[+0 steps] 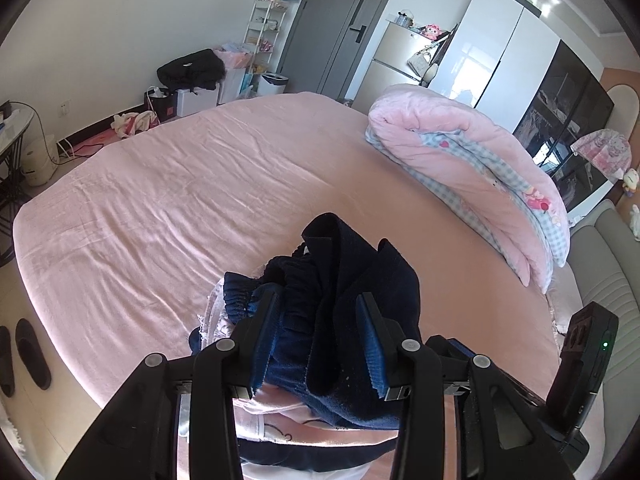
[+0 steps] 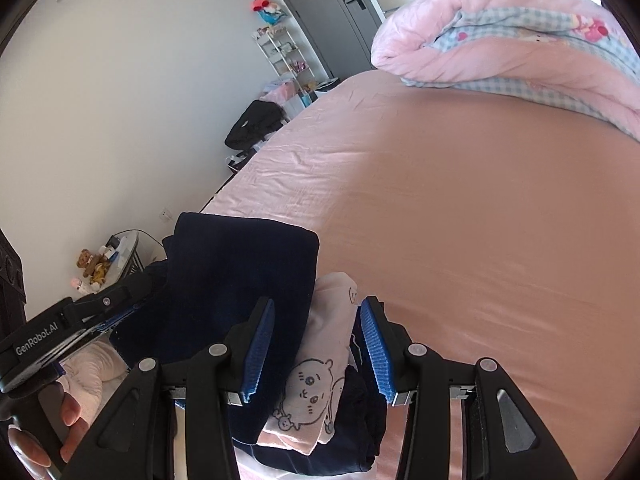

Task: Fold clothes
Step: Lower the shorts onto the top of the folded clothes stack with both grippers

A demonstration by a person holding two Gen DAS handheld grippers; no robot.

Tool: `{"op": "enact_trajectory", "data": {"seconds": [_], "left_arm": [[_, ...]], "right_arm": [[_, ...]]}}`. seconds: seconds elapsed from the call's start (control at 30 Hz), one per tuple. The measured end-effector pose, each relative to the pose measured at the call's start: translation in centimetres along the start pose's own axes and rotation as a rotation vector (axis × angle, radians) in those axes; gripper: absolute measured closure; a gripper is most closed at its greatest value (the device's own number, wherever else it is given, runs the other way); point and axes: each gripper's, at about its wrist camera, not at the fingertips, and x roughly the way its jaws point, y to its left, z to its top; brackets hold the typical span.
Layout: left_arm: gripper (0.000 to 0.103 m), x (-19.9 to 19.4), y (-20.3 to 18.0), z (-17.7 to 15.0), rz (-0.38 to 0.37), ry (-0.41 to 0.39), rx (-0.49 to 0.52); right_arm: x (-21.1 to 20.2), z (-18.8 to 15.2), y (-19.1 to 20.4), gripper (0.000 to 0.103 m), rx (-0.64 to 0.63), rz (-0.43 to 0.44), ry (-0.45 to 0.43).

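Premises are a domestic bedroom in a lived-in home: a bed (image 1: 168, 184) under a creased pink sheet fills most of both views, with a rolled pink and blue-checked quilt (image 1: 472, 172) lying on it near the far side. Along the white walls stand a grey door (image 1: 332, 24), a glossy white wardrobe (image 1: 492, 48) and a white wire shelf rack (image 1: 266, 28) loaded with toys and small items. A black bag (image 1: 190, 68) and a pair of dark slippers (image 1: 24, 354) sit at floor level beside the bed.
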Motion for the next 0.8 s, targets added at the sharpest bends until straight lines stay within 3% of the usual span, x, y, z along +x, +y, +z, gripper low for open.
{"op": "enact_trajectory", "data": {"seconds": [0.1, 0.2, 0.3, 0.4, 0.5, 0.6, 0.73, 0.8], "left_arm": [[0.066, -1.2, -0.1, 0.2, -0.021, -0.059, -0.022], [0.066, -1.0, -0.7, 0.7, 0.032, -0.031, 0.014], [0.066, -0.5, -1.0, 0.8, 0.001, -0.001, 0.037], [0.066, 0.7, -1.7, 0.3, 0.065, 0.039, 0.086], [0.066, 0.9, -2.0, 0.0, 0.055, 0.057, 0.088], [0.066, 0.5, -2.8, 0.5, 0.067, 0.029, 0.127], [0.066, 2.2, -3.6, 1.8, 0.135, 0.033, 0.175], [0.066, 4.1, -3.4, 2.0, 0.214, 0.078, 0.212]], "right_arm": [[-0.1, -0.2, -0.1, 0.058, 0.005, 0.007, -0.001], [-0.4, -0.2, 0.3, 0.044, -0.018, -0.007, -0.018], [-0.4, -0.3, 1.0, 0.044, -0.056, -0.022, -0.018], [0.0, -0.5, 2.1, 0.044, -0.116, -0.064, -0.004], [0.7, -1.1, 3.1, 0.044, -0.174, -0.076, 0.032], [0.9, -2.1, 4.0, 0.044, -0.243, -0.055, 0.053], [1.3, -3.2, 4.9, 0.044, -0.309, -0.077, 0.066], [1.3, -3.5, 5.1, 0.044, -0.33, -0.084, 0.063]]}}
